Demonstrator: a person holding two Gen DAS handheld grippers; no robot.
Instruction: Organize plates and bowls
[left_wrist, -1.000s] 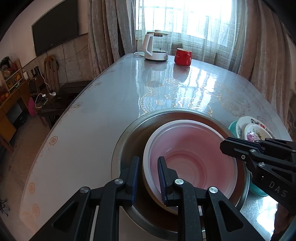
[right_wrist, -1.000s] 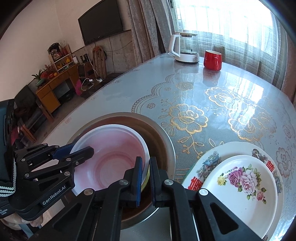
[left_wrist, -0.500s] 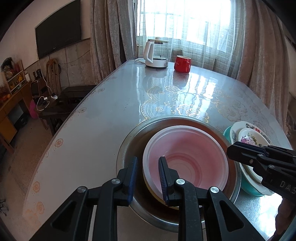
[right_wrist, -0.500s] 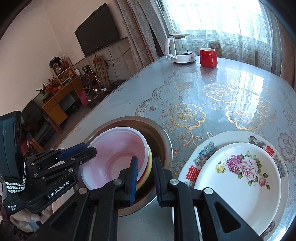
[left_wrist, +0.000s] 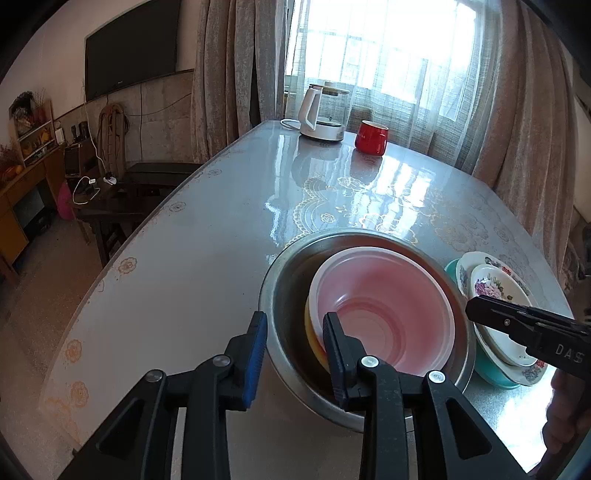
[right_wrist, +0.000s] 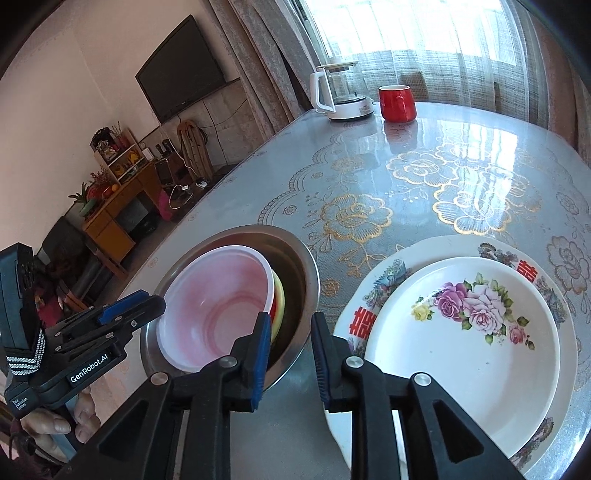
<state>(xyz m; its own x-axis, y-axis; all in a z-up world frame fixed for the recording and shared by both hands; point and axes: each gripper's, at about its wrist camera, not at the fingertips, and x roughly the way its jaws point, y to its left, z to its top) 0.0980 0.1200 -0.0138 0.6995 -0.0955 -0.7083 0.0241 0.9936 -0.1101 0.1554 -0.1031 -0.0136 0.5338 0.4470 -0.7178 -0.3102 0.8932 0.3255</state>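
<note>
So there's a steel basin (left_wrist: 284, 295) sitting on the table (left_wrist: 192, 266) with a pink bowl (left_wrist: 384, 306) nested in it, and a yellow bowl (right_wrist: 279, 295) plus something red peeking out from under the pink one's rim. The pink bowl leans toward one side of the basin rather than sitting centred.

Left gripper (left_wrist: 295, 350) has its jaws apart, they've just been opening. The basin's near rim shows in the gap between them, but the pads aren't pressing on it (one finger hangs outside the basin, the other sits in front of the yellow bowl's edge). Nothing held.

Right gripper (right_wrist: 288, 354) is the same story: jaws parted and just been opening, the basin's rim showing in the gap. One finger overlaps the basin's inside, the other comes in over the table between basin and plates. No grip there either.

Just beside the basin is the plate stack: a small flower plate (right_wrist: 472, 339) on top of a bigger patterned plate (right_wrist: 384, 288), and from the left view there's a teal dish (left_wrist: 495, 373) under both.

Far end of the table has a white kettle (left_wrist: 325, 114) and a red mug (left_wrist: 371, 137) next to each other by the window.
</note>
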